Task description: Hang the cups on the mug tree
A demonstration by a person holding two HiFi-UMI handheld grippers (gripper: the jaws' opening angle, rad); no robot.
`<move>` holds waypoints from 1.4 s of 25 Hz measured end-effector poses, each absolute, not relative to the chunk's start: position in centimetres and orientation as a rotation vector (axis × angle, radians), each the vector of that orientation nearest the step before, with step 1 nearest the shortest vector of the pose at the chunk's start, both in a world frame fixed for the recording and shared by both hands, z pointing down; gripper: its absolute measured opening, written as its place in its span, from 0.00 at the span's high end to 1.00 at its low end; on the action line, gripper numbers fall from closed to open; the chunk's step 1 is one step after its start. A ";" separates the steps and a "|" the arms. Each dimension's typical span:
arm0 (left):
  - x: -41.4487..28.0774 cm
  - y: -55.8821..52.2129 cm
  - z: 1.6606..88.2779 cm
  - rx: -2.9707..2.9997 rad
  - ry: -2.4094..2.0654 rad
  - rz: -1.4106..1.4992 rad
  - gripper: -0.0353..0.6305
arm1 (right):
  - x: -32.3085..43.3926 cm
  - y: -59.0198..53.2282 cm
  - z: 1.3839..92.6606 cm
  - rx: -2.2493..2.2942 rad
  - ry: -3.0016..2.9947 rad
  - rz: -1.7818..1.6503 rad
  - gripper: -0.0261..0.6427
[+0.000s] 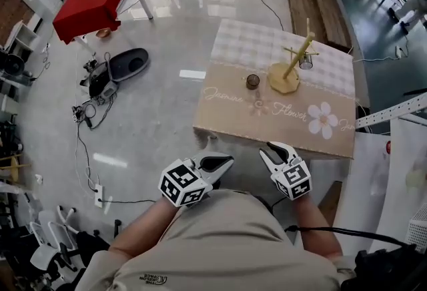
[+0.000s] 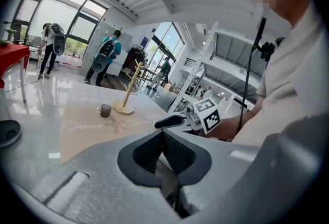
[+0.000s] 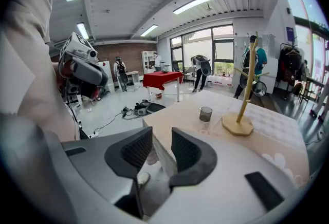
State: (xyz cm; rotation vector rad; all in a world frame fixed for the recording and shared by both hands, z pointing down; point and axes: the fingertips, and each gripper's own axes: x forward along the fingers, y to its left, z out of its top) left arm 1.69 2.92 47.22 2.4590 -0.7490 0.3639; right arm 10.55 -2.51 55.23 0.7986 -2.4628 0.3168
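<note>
Two cups, hung cup (image 1: 306,61) tiny, blurry on mug tree (image 1: 291,66), standing cup (image 1: 253,81) beside its base, left tool (image 2: 163,135) was closed, right tool (image 3: 162,140) stood narrowly apart, empty.

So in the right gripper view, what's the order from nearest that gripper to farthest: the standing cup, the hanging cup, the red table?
1. Standing cup, just left of the mug tree.
2. Hanging cup, up on the mug tree.
3. Red table, far across the floor.
</note>
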 end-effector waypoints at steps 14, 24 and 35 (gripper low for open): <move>-7.7 -4.7 49.1 2.394 -0.740 0.425 0.94 | 6.7 -18.3 61.9 0.887 -2.280 0.309 0.66; -6.2 -9.5 47.5 2.325 -0.890 0.417 0.94 | 5.4 -28.3 64.7 0.728 -2.258 0.169 0.56; -4.5 -12.3 47.0 2.287 -0.979 0.410 0.94 | 4.0 -30.7 68.5 0.521 -2.227 0.100 0.52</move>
